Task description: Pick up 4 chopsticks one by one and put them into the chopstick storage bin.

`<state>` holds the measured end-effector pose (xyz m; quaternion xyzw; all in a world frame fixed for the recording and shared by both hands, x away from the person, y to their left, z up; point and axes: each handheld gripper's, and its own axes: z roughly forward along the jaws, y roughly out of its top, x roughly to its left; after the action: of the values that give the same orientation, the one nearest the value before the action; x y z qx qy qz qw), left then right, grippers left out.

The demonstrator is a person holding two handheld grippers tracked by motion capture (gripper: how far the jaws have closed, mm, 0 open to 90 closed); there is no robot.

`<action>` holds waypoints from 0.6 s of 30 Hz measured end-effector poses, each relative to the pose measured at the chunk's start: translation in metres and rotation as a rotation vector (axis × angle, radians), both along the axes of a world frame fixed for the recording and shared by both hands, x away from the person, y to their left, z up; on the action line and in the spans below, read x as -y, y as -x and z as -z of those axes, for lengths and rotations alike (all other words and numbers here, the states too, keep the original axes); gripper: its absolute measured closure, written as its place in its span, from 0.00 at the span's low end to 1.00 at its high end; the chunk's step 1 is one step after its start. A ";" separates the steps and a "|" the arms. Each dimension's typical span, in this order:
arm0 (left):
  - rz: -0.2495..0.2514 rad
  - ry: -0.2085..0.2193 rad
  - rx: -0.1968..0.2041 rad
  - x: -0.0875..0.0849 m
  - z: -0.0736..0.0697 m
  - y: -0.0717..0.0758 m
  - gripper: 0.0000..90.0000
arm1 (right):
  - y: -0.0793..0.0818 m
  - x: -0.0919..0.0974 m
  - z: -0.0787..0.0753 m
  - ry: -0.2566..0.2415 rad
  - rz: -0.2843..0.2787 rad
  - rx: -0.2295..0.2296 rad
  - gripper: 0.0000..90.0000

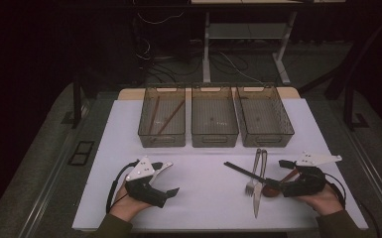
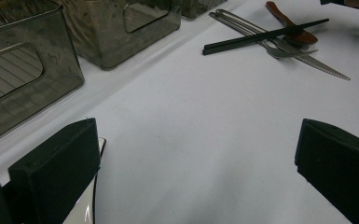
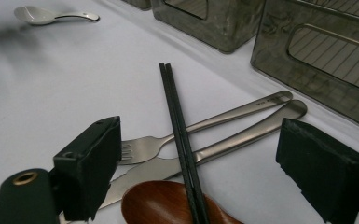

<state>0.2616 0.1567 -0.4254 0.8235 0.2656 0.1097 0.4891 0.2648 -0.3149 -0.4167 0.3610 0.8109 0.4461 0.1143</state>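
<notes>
My right gripper (image 1: 279,186) hangs low over the cutlery, jaws released, with the black chopsticks (image 3: 179,140) running between them untouched, across the wooden spoon (image 3: 168,205), knife (image 3: 224,147) and fork (image 3: 191,133). My left gripper (image 1: 171,178) is released over bare table (image 2: 205,154). Beyond stand three bins (image 1: 214,121).

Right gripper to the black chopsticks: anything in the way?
Nothing visible. The right gripper has open jaws either side of the black chopsticks, which lie on top of the fork, knife and wooden spoon.
</notes>
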 end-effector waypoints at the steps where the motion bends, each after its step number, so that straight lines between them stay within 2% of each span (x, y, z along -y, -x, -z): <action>1: 0.001 -0.001 0.000 0.000 0.000 0.000 0.00 | -0.001 0.000 -0.001 0.006 0.000 -0.004 0.16; 3: 0.001 -0.002 0.000 -0.001 0.000 0.000 0.00 | -0.003 0.001 -0.002 0.019 0.003 -0.005 0.19; 9: 0.006 0.001 -0.002 0.000 0.000 0.000 0.00 | -0.008 0.003 -0.008 0.043 -0.018 -0.017 0.35; 18: 0.014 0.003 -0.007 0.002 0.000 -0.001 0.00 | -0.016 0.008 -0.009 0.065 -0.050 -0.036 0.48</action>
<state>0.2624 0.1550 -0.4259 0.8251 0.2618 0.1030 0.4900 0.2803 -0.3229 -0.4076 0.3447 0.8357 0.4156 0.1001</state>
